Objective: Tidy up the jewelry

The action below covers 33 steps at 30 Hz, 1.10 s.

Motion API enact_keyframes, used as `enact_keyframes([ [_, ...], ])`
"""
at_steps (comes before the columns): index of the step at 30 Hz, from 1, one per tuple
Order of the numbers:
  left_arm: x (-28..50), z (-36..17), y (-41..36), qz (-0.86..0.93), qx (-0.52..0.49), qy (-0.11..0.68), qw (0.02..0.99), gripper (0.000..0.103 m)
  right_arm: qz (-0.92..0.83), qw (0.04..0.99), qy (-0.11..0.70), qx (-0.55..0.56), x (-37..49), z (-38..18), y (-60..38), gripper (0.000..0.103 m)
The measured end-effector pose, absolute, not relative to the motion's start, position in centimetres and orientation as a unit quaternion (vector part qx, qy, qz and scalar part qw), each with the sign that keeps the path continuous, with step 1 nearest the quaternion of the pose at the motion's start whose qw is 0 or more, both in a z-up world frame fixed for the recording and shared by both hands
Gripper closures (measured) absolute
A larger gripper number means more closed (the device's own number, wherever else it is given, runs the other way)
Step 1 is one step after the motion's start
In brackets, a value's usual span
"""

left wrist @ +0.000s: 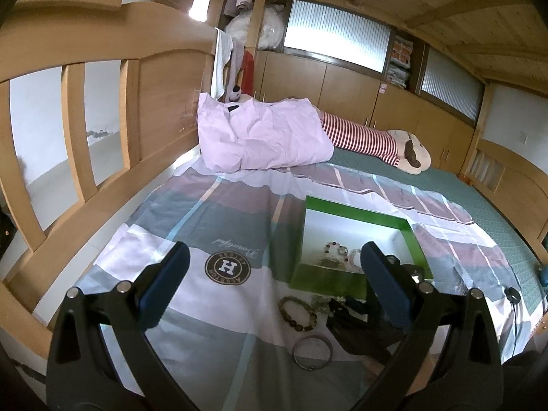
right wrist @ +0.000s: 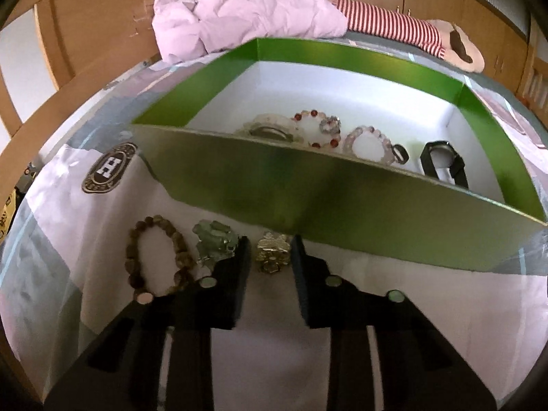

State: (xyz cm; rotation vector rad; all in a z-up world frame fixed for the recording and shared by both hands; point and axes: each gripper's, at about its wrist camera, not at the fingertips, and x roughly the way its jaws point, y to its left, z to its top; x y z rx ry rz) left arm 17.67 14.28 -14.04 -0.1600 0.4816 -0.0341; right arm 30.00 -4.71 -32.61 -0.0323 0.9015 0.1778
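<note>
With my right gripper (right wrist: 269, 257) spread open around the small gold-coloured metal trinket (right wrist: 273, 251), I should close gently, then lift clear over the green cardboard box (right wrist: 308, 188) wall.

The left wrist view is taken from high above the bedsheet (left wrist: 219, 212), facing along the bed toward the wooden cabinets (left wrist: 342, 85) and frosted windows (left wrist: 335, 39) — a wide, distant look in which much of the room is taken in. The right wrist view is set low and close to the sheet, just before the near wall of the green box (right wrist: 308, 205), and is aimed over that wall into the white interior. Both views share the green box (left wrist: 325, 277), the brown bead bracelet (left wrist: 296, 311) (right wrist: 157, 257) lying before it, the round H logo (left wrist: 227, 267) (right wrist: 109, 167) and the pink bedding (left wrist: 263, 137) (right wrist: 246, 13) beyond — seen far smaller from the left.
</note>
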Motion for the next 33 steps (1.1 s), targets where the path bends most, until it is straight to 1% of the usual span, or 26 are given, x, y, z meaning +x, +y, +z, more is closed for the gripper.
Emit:
enact_keyframes([
  [7,18.7,-14.5,14.2,-0.012,-0.079,0.253,0.964,0.004,0.103,0.901,0.421,-0.027,28.2,-31.0,-5.7,0.082],
  [12,20.1,-16.3,12.4,-0.027,-0.057,0.298,0.952,0.004,0.144,0.909,0.388,-0.043,23.7,-25.8,-9.3,0.082],
  [14,20.7,-17.6,10.8,-0.043,-0.036,0.321,0.945,0.004,0.160,0.911,0.379,-0.035,22.1,-23.5,-11.3,0.082],
  [17,21.6,-19.4,8.9,-0.081,-0.036,0.356,0.930,0.004,0.166,0.917,0.362,0.002,20.4,-21.2,-14.0,0.082],
  [21,23.4,-22.0,5.7,-0.102,-0.016,0.391,0.915,0.005,0.163,0.926,0.337,0.045,19.8,-19.5,-16.2,0.082],
  [25,24.9,-24.3,3.2,-0.102,0.021,0.411,0.906,0.005,0.165,0.933,0.317,0.051,19.7,-18.4,-17.2,0.082],
  [29,26.6,-26.3,2.1,-0.096,0.034,0.434,0.895,0.014,0.169,0.933,0.312,0.056,19.7,-18.1,-18.0,0.082],
  [33,27.9,-27.2,2.0,-0.096,0.018,0.450,0.888,0.016,0.173,0.933,0.308,0.063,19.5,-17.8,-18.6,0.082],
])
